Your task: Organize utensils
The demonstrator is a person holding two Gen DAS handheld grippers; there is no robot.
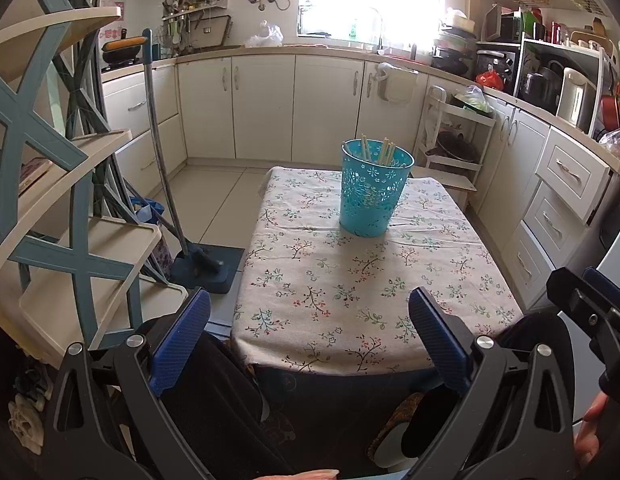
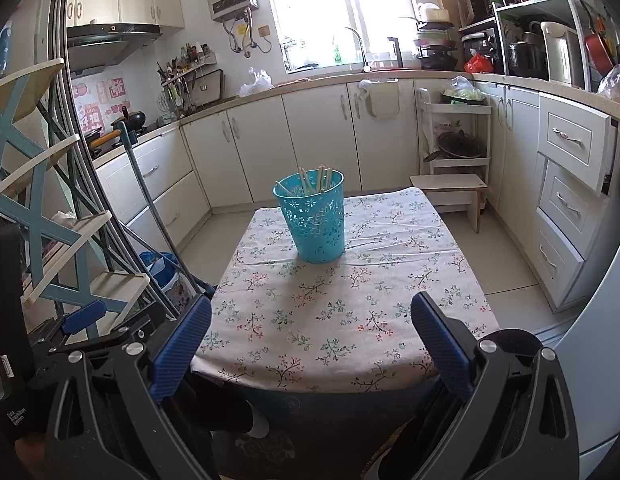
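A turquoise perforated basket stands upright toward the far side of a small table with a floral cloth. Several pale wooden chopsticks lean inside it, their tips above the rim. My left gripper hangs open over the table's near edge, nothing between its blue pads. My right gripper is open too, at the near edge, also empty. The right gripper's body shows at the right of the left wrist view, and the left gripper's body at the left of the right wrist view.
A cream and teal shelf rack stands close on the left, with a flat mop leaning beside it. White kitchen cabinets run along the back and right; a drawer stands slightly out. A low stool sits beyond the table.
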